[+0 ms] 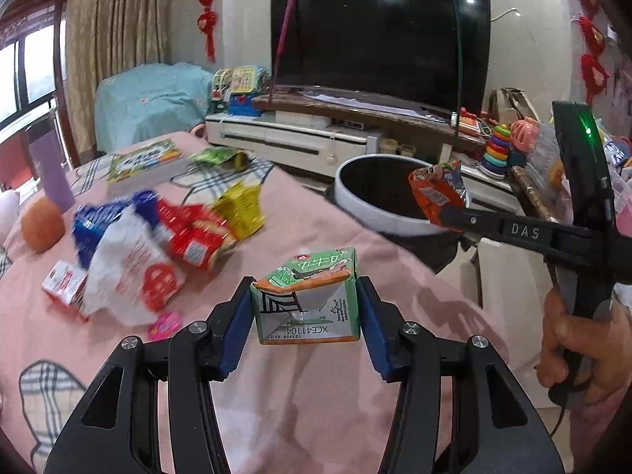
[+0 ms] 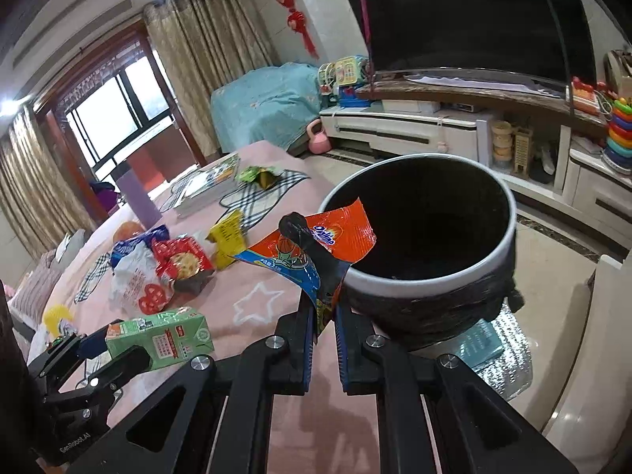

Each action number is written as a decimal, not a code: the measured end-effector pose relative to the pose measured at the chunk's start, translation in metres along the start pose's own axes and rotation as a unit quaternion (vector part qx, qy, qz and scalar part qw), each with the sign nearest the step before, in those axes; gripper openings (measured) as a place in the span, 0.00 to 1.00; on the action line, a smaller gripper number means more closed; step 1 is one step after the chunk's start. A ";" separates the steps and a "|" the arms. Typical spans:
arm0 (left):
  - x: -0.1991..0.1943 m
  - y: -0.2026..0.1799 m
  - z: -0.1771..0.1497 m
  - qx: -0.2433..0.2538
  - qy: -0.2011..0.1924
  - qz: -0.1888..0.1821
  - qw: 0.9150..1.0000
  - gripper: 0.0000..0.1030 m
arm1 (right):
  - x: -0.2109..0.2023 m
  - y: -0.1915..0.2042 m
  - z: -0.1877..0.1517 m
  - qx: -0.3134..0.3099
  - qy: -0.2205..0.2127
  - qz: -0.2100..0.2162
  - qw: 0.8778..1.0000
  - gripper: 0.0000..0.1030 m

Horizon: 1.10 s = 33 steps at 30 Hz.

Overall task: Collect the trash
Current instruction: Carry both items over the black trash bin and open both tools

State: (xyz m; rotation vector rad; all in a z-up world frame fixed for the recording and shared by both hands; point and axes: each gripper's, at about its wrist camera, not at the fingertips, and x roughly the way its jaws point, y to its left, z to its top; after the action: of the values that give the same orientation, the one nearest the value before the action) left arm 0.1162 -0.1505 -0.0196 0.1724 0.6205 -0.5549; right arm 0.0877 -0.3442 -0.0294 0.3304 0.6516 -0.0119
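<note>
Across the room's far wall stands a big dark TV (image 1: 379,39) on a low white cabinet (image 1: 292,138), w/ a blue-covered shape (image 1: 150,98) to its left. Nearer, a pink bedspread (image 1: 335,407) carries the trash. Beside its edge sits a round bin (image 2: 434,276), white rim, black liner, dark inside.

On the spread, well apart from the bin: a white crumpled bag (image 1: 126,272), blue wrapper (image 1: 91,221), red snack pack (image 1: 193,233), yellow packet (image 1: 241,205), green packet (image 1: 221,156) further back, a book (image 1: 142,162) and an orange fruit (image 1: 41,225).

Left gripper (image 1: 304,300): blue pads pinching a green drink carton (image 1: 308,292) on both sides, held over the spread.

Right gripper (image 2: 324,316): jaws pressed together on an orange snack wrapper (image 2: 316,245), which sticks up just at the bin's near rim, partly over the opening. A hand (image 1: 572,351) holds the right gripper's handle.
</note>
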 end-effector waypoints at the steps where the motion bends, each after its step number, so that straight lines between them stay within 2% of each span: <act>1: 0.003 -0.004 0.003 0.004 -0.002 -0.002 1.000 0.48 | 0.000 -0.004 0.001 0.003 -0.001 -0.002 1.000 0.09; 10: 0.024 -0.030 0.037 0.020 -0.016 -0.022 0.999 0.48 | 0.001 -0.033 0.014 0.015 -0.001 -0.020 1.000 0.09; 18: 0.052 -0.050 0.062 0.033 -0.012 -0.032 0.999 0.48 | 0.010 -0.056 0.028 0.021 0.010 -0.031 0.999 0.09; 33: 0.101 -0.072 0.085 0.038 0.006 -0.041 0.998 0.49 | 0.037 -0.082 0.043 0.018 0.041 -0.038 0.998 0.10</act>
State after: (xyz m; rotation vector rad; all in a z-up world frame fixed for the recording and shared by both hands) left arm 0.1882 -0.2824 -0.0103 0.2224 0.6204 -0.6581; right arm 0.1332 -0.4316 -0.0436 0.3419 0.7455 -0.0836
